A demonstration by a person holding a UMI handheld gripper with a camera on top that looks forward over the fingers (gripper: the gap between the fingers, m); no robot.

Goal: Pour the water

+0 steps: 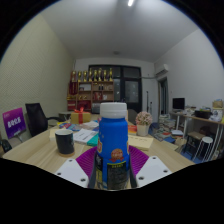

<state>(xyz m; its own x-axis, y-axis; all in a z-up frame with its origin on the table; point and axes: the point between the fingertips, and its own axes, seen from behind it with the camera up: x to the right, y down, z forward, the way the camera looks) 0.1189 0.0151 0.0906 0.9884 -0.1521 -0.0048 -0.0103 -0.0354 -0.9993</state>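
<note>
The gripper [113,172] holds a cylindrical blue plastic bottle [113,145] with a white cap, jaws seemingly pressed against both its sides. Left of the bottle, a dark round cup [65,141] stands on the pale wooden worktop [40,152].

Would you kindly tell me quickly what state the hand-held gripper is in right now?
Hand-held gripper: closed on the blue bottle with the white cap, which stands upright between its two fingers.

Glossy blue plastic bottle [113,146], white cap; pale wooden table [40,152].
</note>
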